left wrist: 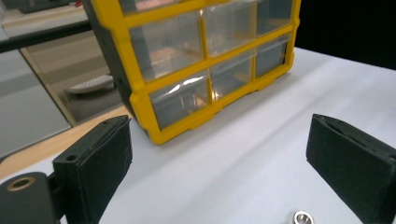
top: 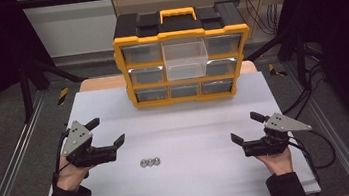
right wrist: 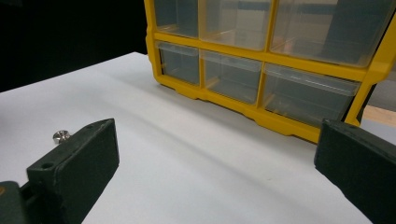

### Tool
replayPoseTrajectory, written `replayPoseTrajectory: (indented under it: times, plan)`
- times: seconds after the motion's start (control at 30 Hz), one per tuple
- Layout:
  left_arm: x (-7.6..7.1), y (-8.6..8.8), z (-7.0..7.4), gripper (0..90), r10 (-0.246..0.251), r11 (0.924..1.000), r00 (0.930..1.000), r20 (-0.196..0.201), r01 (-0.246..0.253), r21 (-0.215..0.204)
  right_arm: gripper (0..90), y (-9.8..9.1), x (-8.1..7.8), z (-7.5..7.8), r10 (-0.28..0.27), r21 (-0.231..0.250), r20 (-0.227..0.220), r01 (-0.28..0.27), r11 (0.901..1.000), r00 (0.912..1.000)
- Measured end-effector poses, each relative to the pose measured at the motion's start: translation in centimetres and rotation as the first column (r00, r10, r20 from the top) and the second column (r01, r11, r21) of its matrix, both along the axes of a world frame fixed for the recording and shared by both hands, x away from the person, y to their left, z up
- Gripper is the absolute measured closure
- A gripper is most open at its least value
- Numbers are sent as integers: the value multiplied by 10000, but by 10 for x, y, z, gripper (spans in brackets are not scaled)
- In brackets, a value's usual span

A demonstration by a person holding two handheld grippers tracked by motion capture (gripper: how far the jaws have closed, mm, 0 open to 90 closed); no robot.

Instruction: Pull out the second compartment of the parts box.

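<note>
Down on the white bench [top: 198,180], between the two hands, sits a short row of small metal nuts [top: 150,162], three of them touching side by side, well short of the yellow drawer organizer [top: 183,61] at the far edge. One clear drawer [top: 186,59] in the top middle stands pulled out, looking empty from here.

Left gripper [top: 107,131] hangs just beside the nuts with its jaws spread wide and nothing between them; one nut glints at the bottom of the left gripper view [left wrist: 303,217]. Right gripper [top: 246,127] is farther off, jaws just as wide, also holding nothing.

These nuts look light, hard and slick, so I'd judge they'll skate on that smooth surface and pop out of a careless pinch. Best bet seems to be taking one from the end of the row, pads closing across its outer flats, low against the bench, so the neighbours don't get dragged along.
</note>
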State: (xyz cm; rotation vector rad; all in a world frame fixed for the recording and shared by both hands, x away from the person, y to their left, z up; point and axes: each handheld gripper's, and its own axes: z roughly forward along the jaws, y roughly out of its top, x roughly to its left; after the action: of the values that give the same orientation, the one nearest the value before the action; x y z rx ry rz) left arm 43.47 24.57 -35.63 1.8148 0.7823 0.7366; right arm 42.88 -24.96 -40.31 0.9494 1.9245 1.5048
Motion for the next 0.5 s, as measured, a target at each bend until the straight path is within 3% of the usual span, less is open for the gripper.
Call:
replayPoseTrajectory:
  times: [0.1, 0.27, 0.5]
  plan:
    - [2, 1, -7, 68, 19, 10000, 9991, -428, -15, 93, 4, 0, 0, 0, -15, 4, 6, 15, 10000, 10000]
    - [3, 2, -17, 56, -347, 9994, 9957, -853, 350, 19, 4, 0, 0, 0, -23, -5, 30, 23, 10000, 10000]
    - [-1, 2, -31, 37, -525, 9984, 9944, -921, 541, 149, 4, -1, -1, 1, -37, 72, 31, 37, 10000, 10000]
